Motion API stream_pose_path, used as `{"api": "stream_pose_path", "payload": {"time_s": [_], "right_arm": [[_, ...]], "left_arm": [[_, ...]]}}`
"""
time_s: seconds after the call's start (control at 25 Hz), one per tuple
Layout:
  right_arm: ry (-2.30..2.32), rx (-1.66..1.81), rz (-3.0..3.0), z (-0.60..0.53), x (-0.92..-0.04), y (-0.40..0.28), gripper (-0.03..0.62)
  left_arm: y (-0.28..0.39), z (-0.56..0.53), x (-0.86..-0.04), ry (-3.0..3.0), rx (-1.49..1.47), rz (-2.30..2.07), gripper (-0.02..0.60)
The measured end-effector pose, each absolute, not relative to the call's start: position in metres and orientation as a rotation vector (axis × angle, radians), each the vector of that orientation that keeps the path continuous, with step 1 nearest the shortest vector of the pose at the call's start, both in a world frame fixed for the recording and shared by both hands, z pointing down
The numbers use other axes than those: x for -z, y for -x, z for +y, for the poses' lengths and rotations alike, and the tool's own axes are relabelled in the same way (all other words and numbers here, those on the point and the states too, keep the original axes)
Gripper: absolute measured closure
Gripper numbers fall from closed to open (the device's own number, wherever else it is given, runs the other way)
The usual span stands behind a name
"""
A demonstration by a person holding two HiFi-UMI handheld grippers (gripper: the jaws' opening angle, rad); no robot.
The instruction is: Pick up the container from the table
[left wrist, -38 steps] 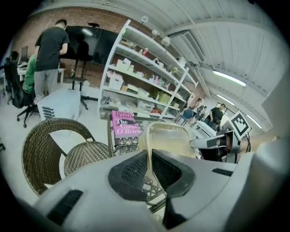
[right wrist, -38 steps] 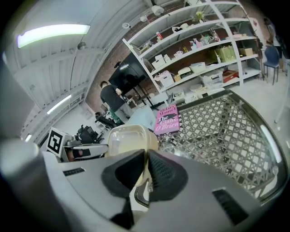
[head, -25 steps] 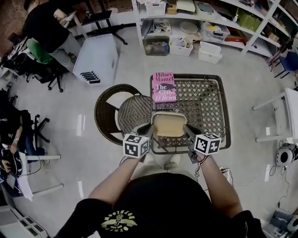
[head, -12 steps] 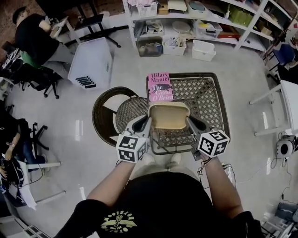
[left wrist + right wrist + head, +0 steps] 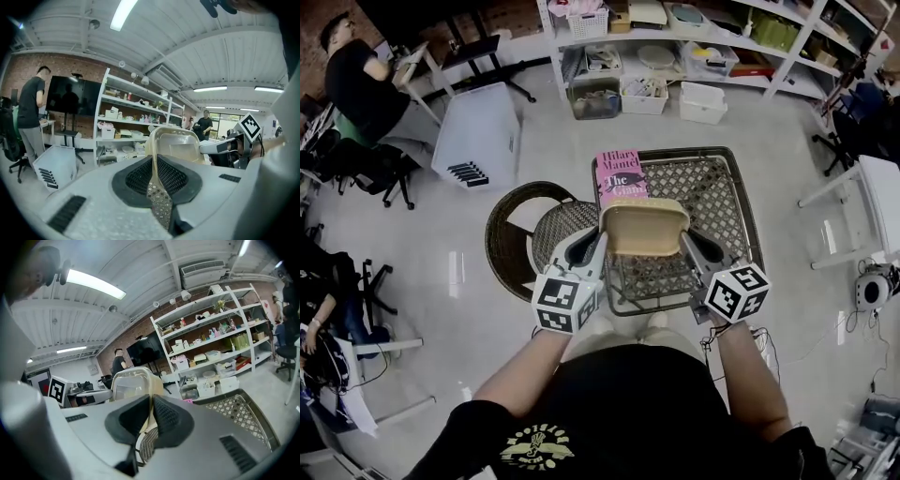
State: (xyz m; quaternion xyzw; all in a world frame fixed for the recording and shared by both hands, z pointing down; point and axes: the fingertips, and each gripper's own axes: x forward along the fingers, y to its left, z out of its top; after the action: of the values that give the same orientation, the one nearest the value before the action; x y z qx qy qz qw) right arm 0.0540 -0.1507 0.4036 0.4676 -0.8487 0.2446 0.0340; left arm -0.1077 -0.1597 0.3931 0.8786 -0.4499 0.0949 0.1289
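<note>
1. Head view is showing the beige container (image 5: 644, 228) hanging between the two grippers. It is sitting over the near part of the wicker tabletop (image 5: 724, 202) and seemingly clear of it. A pink book (image 5: 619, 174) is lying just beyond it.
2. The left gripper (image 5: 596, 246) is pinching the container's left rim. In the left gripper view its jaws are standing almost together, with only the thin wall between them.
3. The right gripper (image 5: 688, 244) is doing the same on the opposite rim, its jaws nearly closed on that wall.
4. The container is looking like thin, empty plastic, so I am judging it light but bendy, and a hard squeeze could be buckling its walls.
5. The smooth rim could be slipping, so taking it by two opposite edges is seeming the sound hold, with both sides level. Pulling the grippers apart would be bowing it.
</note>
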Motion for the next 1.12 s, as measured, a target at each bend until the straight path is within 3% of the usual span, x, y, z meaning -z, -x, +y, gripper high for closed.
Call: {"api": "stream_pose_path", "payload": {"time_s": [1.12], "right_arm": [[-1.119, -0.33, -2.99, -0.172, -0.286, -0.085, 0.565]], "left_arm": [[0.075, -0.152, -0.281, -2.58, -0.06, -1.804, 0.546]]}}
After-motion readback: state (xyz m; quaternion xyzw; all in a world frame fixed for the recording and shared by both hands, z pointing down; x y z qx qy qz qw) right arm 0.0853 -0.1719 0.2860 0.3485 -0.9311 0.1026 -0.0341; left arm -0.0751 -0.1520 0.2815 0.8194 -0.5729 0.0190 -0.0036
